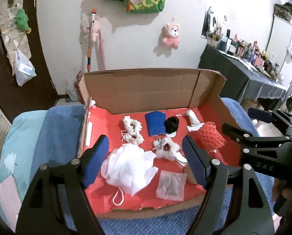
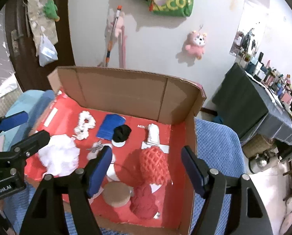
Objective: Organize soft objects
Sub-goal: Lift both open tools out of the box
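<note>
In the left wrist view the left gripper [image 1: 146, 160] stands with jaws apart and nothing between the pads, poised over the white mesh pouf [image 1: 128, 168] at lower centre of the red-lined cardboard box [image 1: 146, 90], so I judge this a pause between placements, with scrunchies [image 1: 132, 130] and a blue cloth [image 1: 155, 125] lying mid-frame. In the right wrist view the right gripper [image 2: 146, 168] is likewise spread and empty above the red net sponge [image 2: 155, 164] at centre; next calls for choosing one soft piece and descending squarely onto it
</note>
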Demonstrator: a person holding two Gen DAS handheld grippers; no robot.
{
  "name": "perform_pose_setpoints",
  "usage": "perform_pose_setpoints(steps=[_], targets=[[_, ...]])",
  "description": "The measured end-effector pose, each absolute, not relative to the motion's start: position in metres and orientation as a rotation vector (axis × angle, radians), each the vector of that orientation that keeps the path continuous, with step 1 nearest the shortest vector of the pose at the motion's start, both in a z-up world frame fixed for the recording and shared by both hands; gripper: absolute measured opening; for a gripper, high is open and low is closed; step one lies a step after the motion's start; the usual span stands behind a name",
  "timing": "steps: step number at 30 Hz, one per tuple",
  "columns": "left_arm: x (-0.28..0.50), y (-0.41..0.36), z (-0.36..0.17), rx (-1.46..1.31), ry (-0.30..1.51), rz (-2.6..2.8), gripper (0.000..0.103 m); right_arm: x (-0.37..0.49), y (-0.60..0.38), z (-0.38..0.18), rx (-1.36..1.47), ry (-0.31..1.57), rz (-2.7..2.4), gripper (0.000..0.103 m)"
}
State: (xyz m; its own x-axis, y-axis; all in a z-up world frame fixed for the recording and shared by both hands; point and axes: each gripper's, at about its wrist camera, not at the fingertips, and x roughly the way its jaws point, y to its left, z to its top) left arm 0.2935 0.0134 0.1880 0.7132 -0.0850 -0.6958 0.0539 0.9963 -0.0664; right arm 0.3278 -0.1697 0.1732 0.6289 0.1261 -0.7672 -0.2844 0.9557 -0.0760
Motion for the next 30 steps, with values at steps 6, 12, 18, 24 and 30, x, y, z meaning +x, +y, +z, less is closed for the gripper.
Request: perform_pose_setpoints(steps=[6, 12, 18, 24, 30], targets=[[0.269, 0.025, 0.188, -0.079, 0.720, -0.064, 0.077, 0.300, -0.179, 0.176, -0.144, 0.795, 0.250, 0.091], [0.257, 0.030, 0.172, -0.073, 0.670, -0.028, 0.084, 0.284, -0.182, 0.162, -0.129, 0.750, 0.251, 0.096], [0.255, 0.025, 0.144, -0.050, 0.636, 0.002, 0.084, 0.276, -0.186, 0.140, -0.117, 0.691, 0.230, 0.099], [0.258, 0.017, 0.119, -0.025, 0.567, 0.020, 0.084, 0.273, -0.189, 0.119, -0.097, 0.630, 0.230, 0.101], [0.269, 0.014, 0.092, -0.027, 0.573, 0.021, 0.084, 0.274, -0.193, 0.101, -0.056, 0.589, 0.231, 0.103]])
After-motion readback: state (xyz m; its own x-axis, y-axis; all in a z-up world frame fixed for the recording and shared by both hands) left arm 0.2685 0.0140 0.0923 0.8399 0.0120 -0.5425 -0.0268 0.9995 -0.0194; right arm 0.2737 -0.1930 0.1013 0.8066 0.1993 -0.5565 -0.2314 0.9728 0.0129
